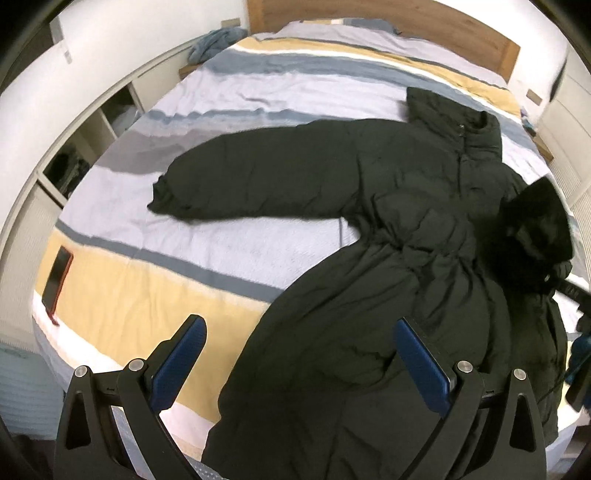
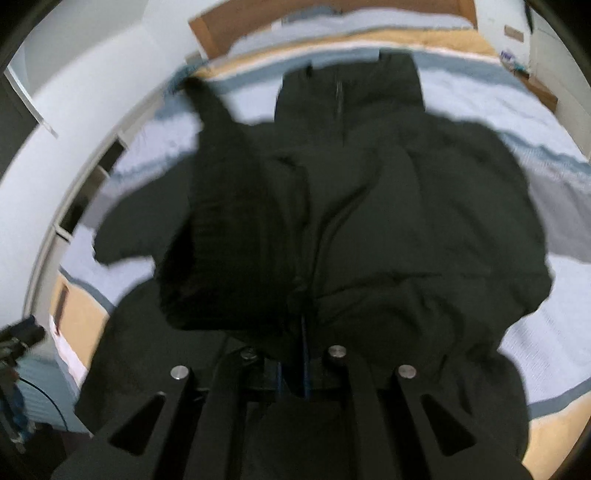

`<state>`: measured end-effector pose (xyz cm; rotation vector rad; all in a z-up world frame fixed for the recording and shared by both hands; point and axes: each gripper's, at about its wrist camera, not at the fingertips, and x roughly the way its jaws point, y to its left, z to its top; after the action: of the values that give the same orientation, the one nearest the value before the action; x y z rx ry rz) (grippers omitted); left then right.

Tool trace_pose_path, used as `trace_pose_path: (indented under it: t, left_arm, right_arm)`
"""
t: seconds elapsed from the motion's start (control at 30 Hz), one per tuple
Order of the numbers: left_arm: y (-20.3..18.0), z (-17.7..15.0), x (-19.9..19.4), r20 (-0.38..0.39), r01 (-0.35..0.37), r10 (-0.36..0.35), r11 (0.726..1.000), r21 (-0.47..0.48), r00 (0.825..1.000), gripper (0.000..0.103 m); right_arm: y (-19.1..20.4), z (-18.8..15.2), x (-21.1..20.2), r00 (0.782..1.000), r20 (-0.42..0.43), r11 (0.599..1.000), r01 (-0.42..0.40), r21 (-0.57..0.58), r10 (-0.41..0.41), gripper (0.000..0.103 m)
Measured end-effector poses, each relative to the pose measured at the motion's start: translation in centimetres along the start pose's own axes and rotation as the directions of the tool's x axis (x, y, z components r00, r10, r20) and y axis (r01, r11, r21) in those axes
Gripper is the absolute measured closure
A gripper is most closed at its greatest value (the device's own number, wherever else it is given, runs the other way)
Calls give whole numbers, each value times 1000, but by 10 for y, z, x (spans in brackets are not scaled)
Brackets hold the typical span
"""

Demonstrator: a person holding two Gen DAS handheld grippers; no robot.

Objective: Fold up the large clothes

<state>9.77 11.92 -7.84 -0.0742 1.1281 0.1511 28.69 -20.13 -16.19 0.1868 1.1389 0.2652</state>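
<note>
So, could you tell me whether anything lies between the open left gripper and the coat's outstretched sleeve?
Nothing visible does. From the left gripper, only bare striped bedspread lies before the outstretched sleeve of the black coat. The phone sits off by the bed's edge.

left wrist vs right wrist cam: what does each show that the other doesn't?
Left wrist only: the left gripper, jaws wide open and empty above the coat's hem; the coat's left sleeve lying flat and fully visible; a blue cloth by the headboard.

Right wrist only: the right gripper, jaws shut on a fold of the coat, with a dark sleeve end lifted close to the lens; the image is blurred.

Both: the black padded coat spread on the striped bedspread, the wooden headboard, and a phone near the bed's edge.
</note>
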Motion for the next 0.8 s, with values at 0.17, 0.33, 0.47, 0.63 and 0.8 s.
trace_pose_path:
  t: [0.17,0.33,0.47,0.63,0.8]
  left_arm:
    - [-13,0,14,-16,29,-28,1000,6,999,3]
    - [-51,11,27,-8,91,-90,995,41,996,3]
    - [-88,28,32,9,129,-130,989,70,991,3]
    - [-131,51,35,37,163,-169,980,115,985,3]
    - [-193,77,57,44,204,-215,962,181,976,3]
  right_arm:
    - [-3,-14,18,997,-53,999,49,-17,-49,90]
    - [16,-11,15,998,-56,996,18,-86,-23,41]
    - [35,-13,12,998,-62,987,-32,-158,23,14]
    - [46,-8,-3,995,-45,977,-96,-191,89,14]
    - [7,23,-45,996,80,988,-18,-156,31,14]
